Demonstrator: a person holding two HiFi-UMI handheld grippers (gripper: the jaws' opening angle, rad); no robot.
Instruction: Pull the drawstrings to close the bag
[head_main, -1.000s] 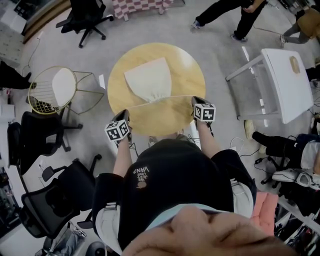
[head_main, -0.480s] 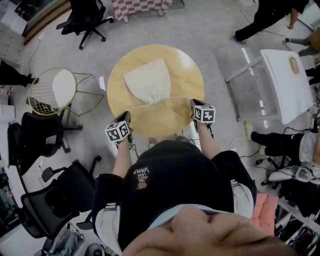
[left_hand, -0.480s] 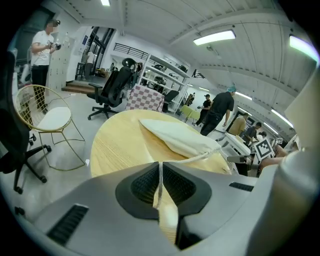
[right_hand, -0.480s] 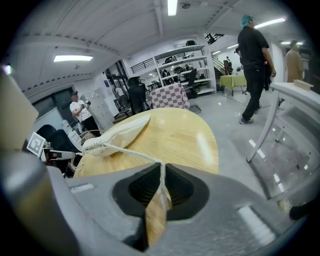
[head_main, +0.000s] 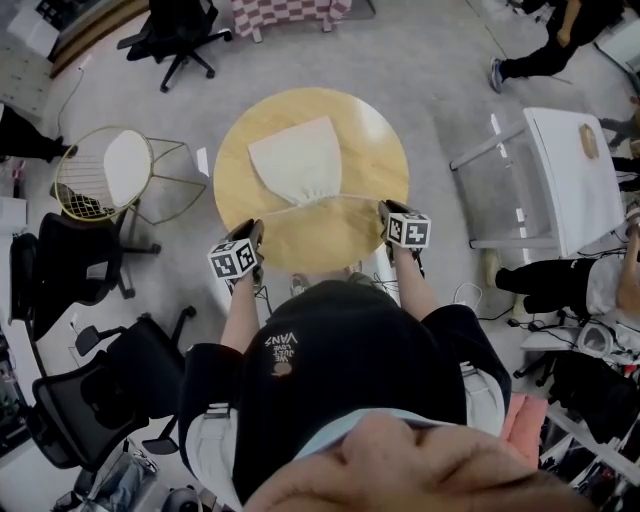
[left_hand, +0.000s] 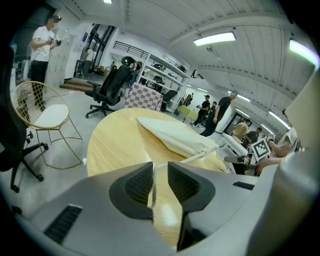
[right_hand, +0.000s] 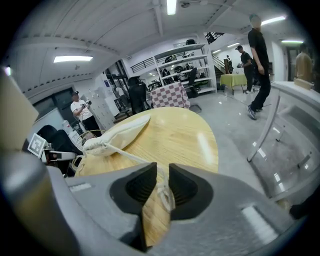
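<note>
A cream drawstring bag (head_main: 297, 160) lies on the round wooden table (head_main: 375, 140), its gathered mouth toward me. One cord (head_main: 280, 213) runs slack to my left gripper (head_main: 254, 230) at the table's near left edge. The other cord (head_main: 355, 198) runs to my right gripper (head_main: 386, 207) at the near right edge. In the left gripper view the left gripper (left_hand: 160, 170) has its jaws opening; the cord (left_hand: 200, 156) hangs loose in the gap beside one pad. In the right gripper view the right gripper (right_hand: 162, 174) is opening too, with the cord's knotted end (right_hand: 164, 192) loose between its pads.
A gold wire chair (head_main: 105, 175) stands left of the table, black office chairs (head_main: 60, 270) nearer on the left. A white folding table (head_main: 575, 170) is at the right. People walk at the far side of the room.
The cords were stretched straight between the grippers and now sag. Both grippers have come in slightly toward the table. A person at the back has walked off to the right.
</note>
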